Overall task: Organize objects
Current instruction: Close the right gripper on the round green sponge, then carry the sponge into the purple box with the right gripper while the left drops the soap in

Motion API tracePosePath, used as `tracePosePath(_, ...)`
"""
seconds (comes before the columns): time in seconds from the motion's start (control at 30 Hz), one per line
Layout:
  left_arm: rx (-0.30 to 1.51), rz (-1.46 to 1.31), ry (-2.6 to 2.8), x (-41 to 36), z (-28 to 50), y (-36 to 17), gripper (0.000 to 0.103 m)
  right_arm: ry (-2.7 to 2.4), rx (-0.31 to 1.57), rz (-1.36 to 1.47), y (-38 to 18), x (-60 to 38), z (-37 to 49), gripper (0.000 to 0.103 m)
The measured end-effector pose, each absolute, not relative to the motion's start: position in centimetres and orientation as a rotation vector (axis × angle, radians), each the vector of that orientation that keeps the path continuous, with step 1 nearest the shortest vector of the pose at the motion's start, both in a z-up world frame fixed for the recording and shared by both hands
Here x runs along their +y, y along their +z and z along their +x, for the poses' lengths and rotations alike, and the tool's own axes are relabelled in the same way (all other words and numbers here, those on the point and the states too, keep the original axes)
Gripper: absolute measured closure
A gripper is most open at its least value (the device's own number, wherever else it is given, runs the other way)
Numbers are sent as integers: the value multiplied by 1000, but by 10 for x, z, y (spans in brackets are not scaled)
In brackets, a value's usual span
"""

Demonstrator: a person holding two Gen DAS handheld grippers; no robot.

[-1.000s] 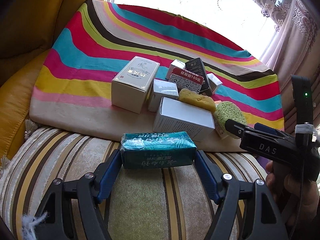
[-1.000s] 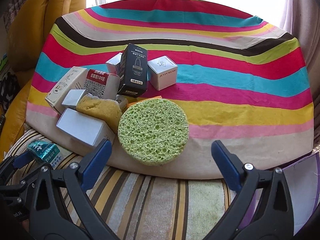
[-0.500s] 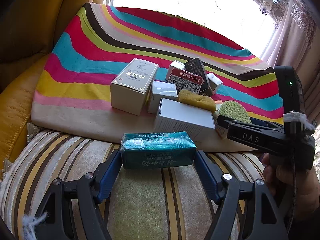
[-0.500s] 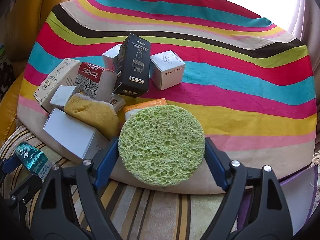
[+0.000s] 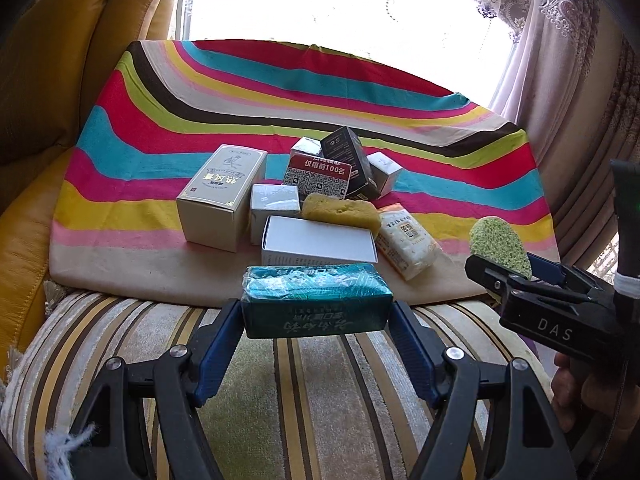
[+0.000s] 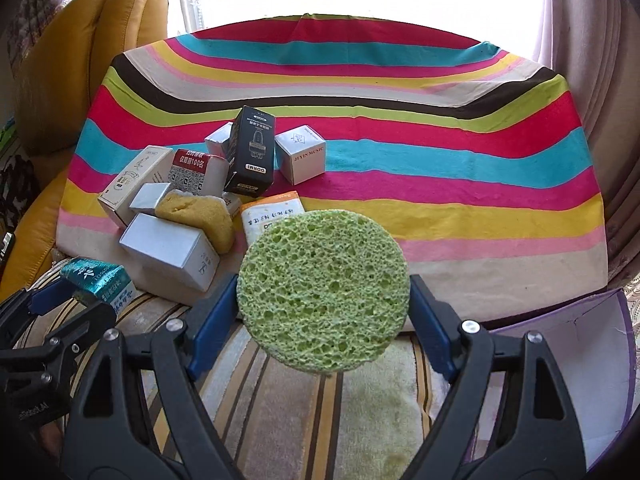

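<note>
Left tool (image 5: 316, 316) held low and level over the striped cushion (image 5: 256, 392), blue pads clamped on the short ends of a teal wrapped pack (image 5: 316, 300) — glossy film, white characters upside down on the near face. Right tool (image 6: 323, 300) likewise low and level, off at 3 o'clock of the left one, squeezed on the rim of a round green sponge (image 6: 323, 288) — flat disc, coarse open pores, face turned toward the camera, lifted off the cloth. In the left view that sponge (image 5: 500, 246) seen edge-on above the black "DAS" body, with part of the holding hand (image 5: 576, 396) at 4 o'clock.

Just beyond, on the near beige band of the rainbow-striped cloth (image 6: 440, 152), a cluster of goods at 10 to 12 o'clock: a long white box (image 5: 318, 246) lying flat, a yellow sponge (image 5: 340, 209) resting on its far edge, a white-and-orange packet (image 5: 406, 242) beside it at 3 o'clock. Farther back, a tall cream box (image 5: 222, 196), a small white box (image 5: 275, 210), a box with a red label and QR codes (image 5: 318, 176), a black box (image 6: 253, 151) standing tilted, and a white cube marked "JEYIN MUSIC" (image 6: 301, 154). Yellow leather sofa (image 5: 44, 80) at 9 o'clock; curtains (image 5: 572, 80) and bright window behind.
</note>
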State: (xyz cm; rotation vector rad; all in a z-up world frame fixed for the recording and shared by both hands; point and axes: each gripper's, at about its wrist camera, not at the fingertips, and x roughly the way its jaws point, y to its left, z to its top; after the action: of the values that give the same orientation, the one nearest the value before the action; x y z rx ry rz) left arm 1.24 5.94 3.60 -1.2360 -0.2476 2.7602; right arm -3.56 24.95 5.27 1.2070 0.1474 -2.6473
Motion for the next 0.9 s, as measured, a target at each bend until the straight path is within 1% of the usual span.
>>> tracePosePath(0.47, -69, -1162, 2623, 130, 16, 47, 28, -2757, 27, 1216, 63, 325, 17, 19)
tracePosePath(0.9, 81, -1100, 2448, 209, 25, 55, 28, -2891, -44, 1322, 51, 410, 53, 19)
